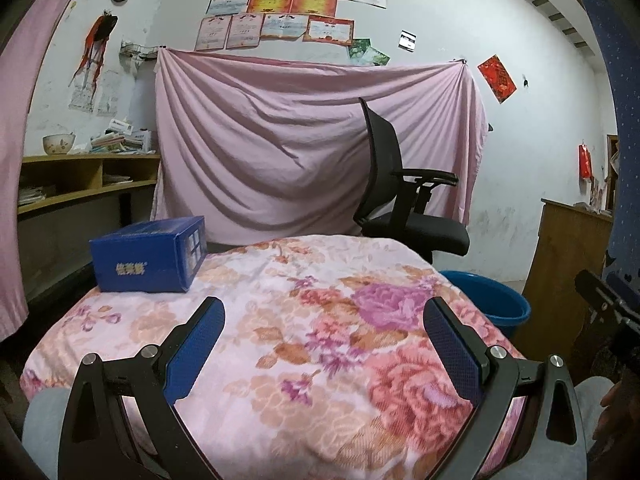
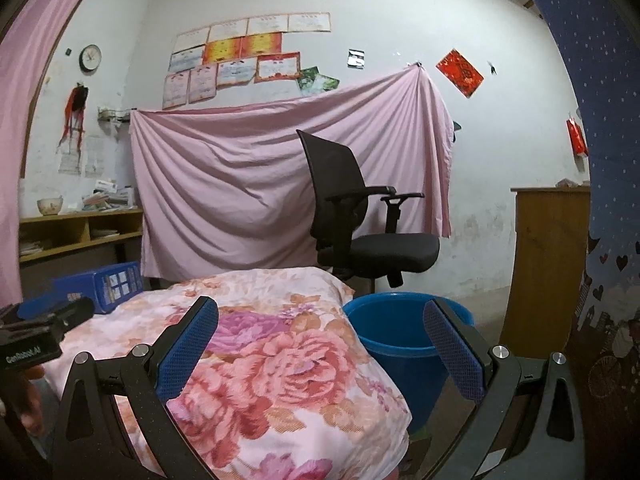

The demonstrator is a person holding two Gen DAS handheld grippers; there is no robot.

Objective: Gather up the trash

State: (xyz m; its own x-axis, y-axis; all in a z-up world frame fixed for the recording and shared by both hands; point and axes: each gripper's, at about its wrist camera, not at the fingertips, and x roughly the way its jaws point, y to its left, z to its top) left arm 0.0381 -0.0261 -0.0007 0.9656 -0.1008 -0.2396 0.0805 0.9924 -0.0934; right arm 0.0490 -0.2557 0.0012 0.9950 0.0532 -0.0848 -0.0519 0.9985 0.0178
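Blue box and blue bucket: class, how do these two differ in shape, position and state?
The blue box is rectangular with printed sides; the blue bucket is round and plain. The box rests on the floral cloth at its far left corner; the bucket stands lower, beside the cloth's right edge. The box is closed; the bucket is open-topped. Both are blue.

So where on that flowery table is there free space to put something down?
Most of the floral cloth is bare: the whole stretch from the blue box at the far left corner across to the right edge above the blue bucket. Only that box's corner is taken.
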